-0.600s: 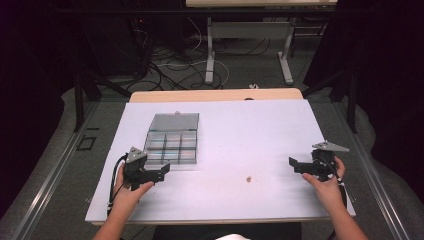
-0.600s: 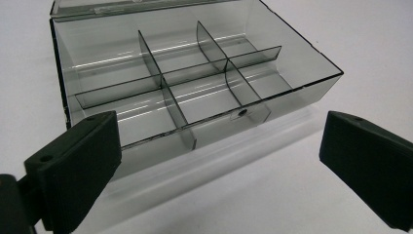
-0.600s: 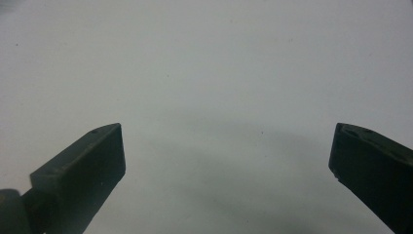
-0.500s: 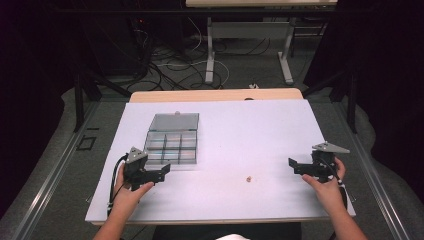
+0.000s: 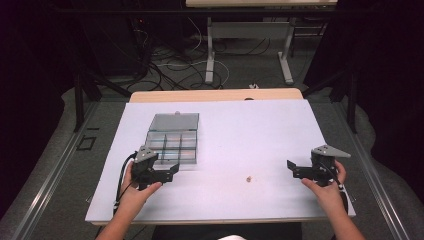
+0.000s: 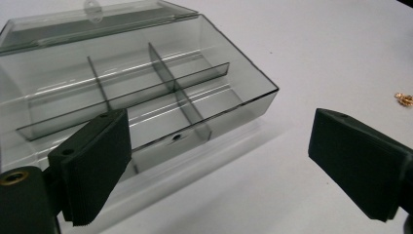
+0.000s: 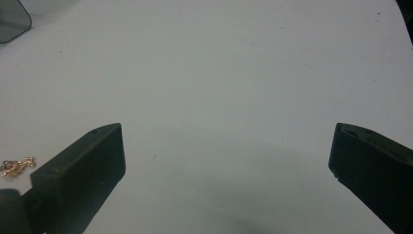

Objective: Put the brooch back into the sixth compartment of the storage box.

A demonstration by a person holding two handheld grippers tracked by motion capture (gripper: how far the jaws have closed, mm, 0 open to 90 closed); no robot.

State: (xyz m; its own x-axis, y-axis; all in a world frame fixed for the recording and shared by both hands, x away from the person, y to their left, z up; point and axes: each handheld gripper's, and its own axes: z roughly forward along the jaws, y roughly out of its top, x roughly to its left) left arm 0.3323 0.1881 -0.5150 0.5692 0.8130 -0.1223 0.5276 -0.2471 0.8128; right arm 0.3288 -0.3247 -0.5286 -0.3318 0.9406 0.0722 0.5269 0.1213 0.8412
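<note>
- Jaws of the left gripper (image 5: 167,172) stand spread wide with nothing between them, hovering low over the white table (image 5: 240,130)
- Clear compartment box (image 5: 172,140) lies just ahead of the left jaws, its near edge close to the tip of the left-hand jaw in the left gripper view; whether jaw and box touch cannot be told
- Box lid (image 6: 92,22) lies open on the far side of the box, away from the jaws, and the dividers inside mark out compartments with nothing in them
- Small gold piece (image 5: 248,178) rests on the table between the two grippers, off to the right of the left jaws and nearer the table's front edge than the box
- In the left gripper view that gold piece (image 6: 404,99) sits beyond the right-hand jaw, near the frame's right border
- Jaws of the right gripper (image 5: 294,169) are likewise spread apart and hold nothing, pointing inward across the table towards the gold piece
- In the right gripper view the gold piece (image 7: 14,165) lies just outside the left-hand jaw, and a corner of the box (image 7: 12,19) shows far off at top left
- Bare table surface stretches ahead of the right jaws up to the far edge, giving wide open room
- Right hand (image 5: 327,192) sits close to the table's right edge
</note>
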